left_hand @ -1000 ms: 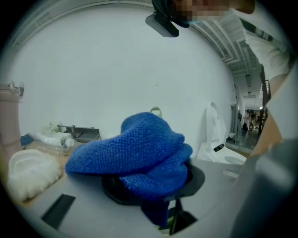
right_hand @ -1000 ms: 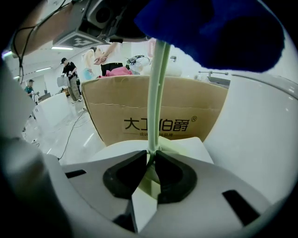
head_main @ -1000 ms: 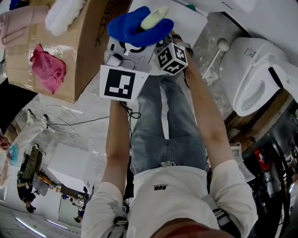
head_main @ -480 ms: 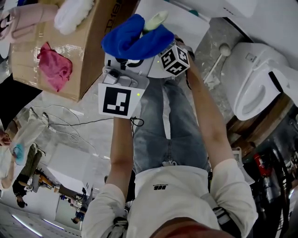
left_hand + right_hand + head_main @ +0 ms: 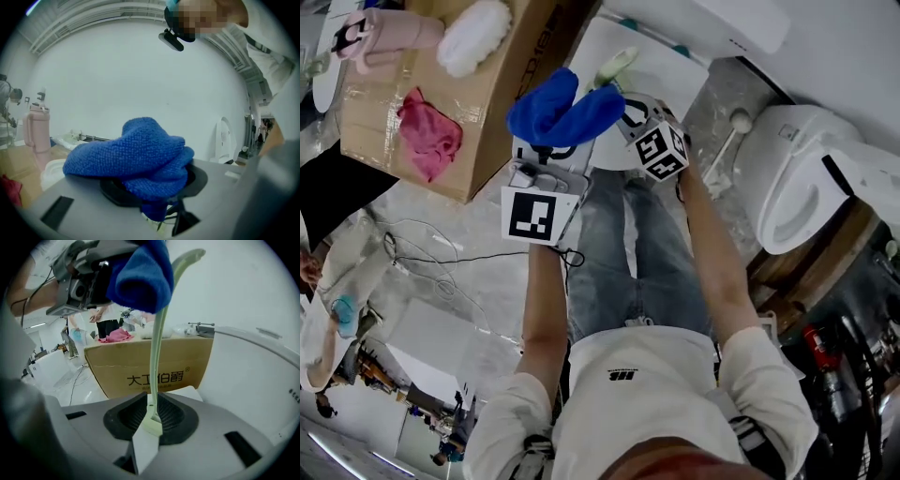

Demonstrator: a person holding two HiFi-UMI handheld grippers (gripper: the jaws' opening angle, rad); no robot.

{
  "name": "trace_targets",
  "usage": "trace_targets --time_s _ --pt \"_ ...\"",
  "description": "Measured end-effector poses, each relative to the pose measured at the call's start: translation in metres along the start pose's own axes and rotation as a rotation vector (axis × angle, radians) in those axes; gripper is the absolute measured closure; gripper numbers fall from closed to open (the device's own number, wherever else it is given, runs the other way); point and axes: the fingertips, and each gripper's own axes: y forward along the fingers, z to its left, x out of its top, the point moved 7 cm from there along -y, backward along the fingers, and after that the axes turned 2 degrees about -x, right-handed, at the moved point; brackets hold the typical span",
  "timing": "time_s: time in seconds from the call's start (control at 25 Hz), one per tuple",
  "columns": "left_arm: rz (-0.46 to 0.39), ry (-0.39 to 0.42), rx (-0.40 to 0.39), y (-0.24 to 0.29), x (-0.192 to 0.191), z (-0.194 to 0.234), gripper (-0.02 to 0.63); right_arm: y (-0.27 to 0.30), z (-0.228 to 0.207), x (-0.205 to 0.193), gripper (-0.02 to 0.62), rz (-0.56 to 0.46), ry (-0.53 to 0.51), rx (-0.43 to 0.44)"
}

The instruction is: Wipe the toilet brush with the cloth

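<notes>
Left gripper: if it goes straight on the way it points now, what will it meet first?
Past the blue cloth that it holds, the way looks free up to the white wall, though depth is unclear.

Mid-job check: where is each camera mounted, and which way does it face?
Head view: on the person's head, steeply down at forearms, jeans, left gripper, right gripper, toilet.
Left gripper view: on that gripper, along jaws shut on the blue cloth; white shirt upper right.
Right gripper view: along its opening jaws, toilet brush handle between them, toward cardboard box; left forearm upper left.
Shared: all three show the blue cloth.
</notes>
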Motion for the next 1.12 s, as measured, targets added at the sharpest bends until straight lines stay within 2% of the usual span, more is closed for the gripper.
trace_targets --time_s 0.32,0.52,0.72,0.84,1.12 --pt "0.033 0.009 0.053 -0.026 0.033 -0.010 0.437 -0.080 0.003 0.056 0.541 -0.151 0.041 -0.053" --pt "0.007 0.018 0.083 -0.043 0.064 -0.014 0.443 -0.143 0.007 0.099 0.556 -0.265 0.079 -0.107" --pt "-0.002 0.024 0.100 -0.061 0.093 -0.030 0.449 -0.213 0.005 0.147 0.598 -0.376 0.117 -0.140" --pt "-0.003 0.013 0.109 -0.073 0.109 -0.039 0.453 -0.250 0.007 0.174 0.598 -0.429 0.099 -0.155" --pt "-0.009 0.013 0.130 -0.098 0.134 -0.073 0.462 -0.308 0.014 0.196 0.598 -0.506 0.082 -0.171"
